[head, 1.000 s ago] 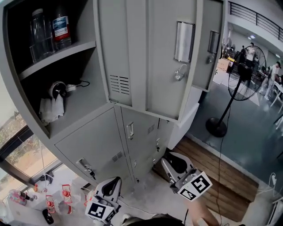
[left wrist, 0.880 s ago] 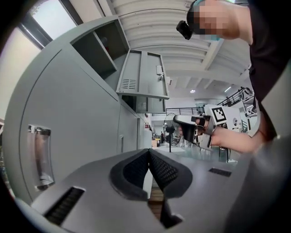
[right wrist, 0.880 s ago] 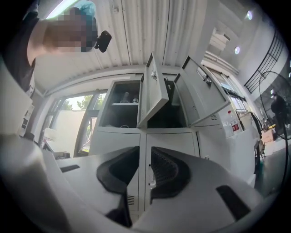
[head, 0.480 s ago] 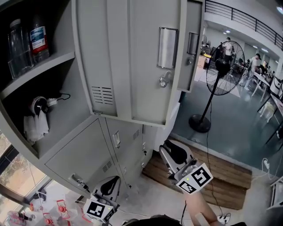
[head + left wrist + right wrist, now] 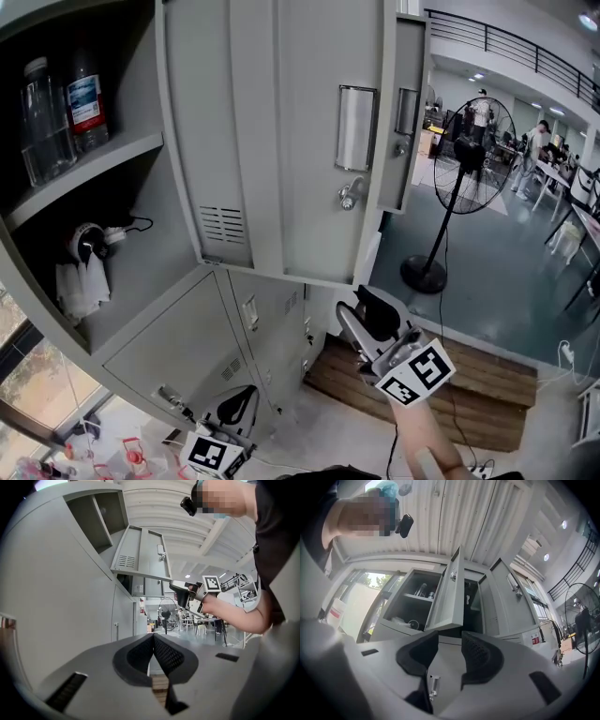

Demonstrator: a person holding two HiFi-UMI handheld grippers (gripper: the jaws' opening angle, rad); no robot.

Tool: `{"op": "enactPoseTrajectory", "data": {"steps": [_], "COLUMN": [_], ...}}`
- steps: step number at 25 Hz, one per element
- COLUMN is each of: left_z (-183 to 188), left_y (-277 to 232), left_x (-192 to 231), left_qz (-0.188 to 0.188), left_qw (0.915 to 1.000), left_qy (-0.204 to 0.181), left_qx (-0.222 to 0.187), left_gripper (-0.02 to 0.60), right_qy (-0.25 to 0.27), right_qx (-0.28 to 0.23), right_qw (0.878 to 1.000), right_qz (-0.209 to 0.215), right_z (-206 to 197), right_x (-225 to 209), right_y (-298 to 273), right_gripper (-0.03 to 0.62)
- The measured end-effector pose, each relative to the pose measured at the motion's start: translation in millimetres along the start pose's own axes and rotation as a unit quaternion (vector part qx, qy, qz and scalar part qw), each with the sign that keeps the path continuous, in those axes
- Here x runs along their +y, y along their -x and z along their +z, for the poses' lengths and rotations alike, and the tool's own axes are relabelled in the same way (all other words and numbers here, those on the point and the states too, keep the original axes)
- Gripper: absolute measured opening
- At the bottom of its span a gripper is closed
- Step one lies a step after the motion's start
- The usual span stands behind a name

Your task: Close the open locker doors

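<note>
Right gripper [image 5: 449, 648] jaws apart, left gripper [image 5: 153, 641] jaws together, two open locker doors [image 5: 300, 141].

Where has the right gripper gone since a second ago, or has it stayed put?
Yes. The right gripper has risen toward the open locker door's lower edge.

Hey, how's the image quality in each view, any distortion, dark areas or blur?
Head view: the wide angle makes the open locker door lean; the compartment with the water bottles is shadowed, the hall by the fan bright. Left gripper view: heavy fisheye, black corners, the shut left tool looms large. Right gripper view: same black rim, ceiling lights show as bright spots.
</note>
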State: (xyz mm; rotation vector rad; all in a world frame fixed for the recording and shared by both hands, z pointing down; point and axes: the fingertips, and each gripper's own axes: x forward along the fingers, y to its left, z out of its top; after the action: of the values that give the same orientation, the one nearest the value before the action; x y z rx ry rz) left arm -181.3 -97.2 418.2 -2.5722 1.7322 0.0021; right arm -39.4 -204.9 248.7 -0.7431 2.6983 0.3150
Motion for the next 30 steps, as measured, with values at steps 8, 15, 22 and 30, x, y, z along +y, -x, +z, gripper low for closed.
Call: {"op": "enactPoseTrajectory", "data": {"steps": [8, 15, 22, 30], "left_z": [0, -4, -7, -9], "left_y": [11, 17, 23, 36], "left_x": [11, 7, -5, -29], "left_qz": [0.023, 0.039, 0.056, 0.087], "left_qw": [0.9997, 0.9992, 0.9984, 0.9961], "left_qy": [-0.01, -0.007, -0.007, 0.008], "left_qx": [-0.006, -0.001, 0.006, 0.014], "left_gripper": [0.008, 0.008, 0.009, 0.008], "right_qy": [0.007, -0.004, -0.007, -0.026], "right_qx": [-0.015, -0.031, -0.04, -0.058], "right_qw": [1.0, 0.999, 0.998, 0.994], "right_qz": [0.013, 0.026, 0.05, 0.091], "right_z": [13, 20, 26, 36], "right_x": [-2, 3, 14, 31], "right_y": [-13, -12, -7, 1], "right_gripper": [0.158, 0.16, 0.15, 0.118]}}
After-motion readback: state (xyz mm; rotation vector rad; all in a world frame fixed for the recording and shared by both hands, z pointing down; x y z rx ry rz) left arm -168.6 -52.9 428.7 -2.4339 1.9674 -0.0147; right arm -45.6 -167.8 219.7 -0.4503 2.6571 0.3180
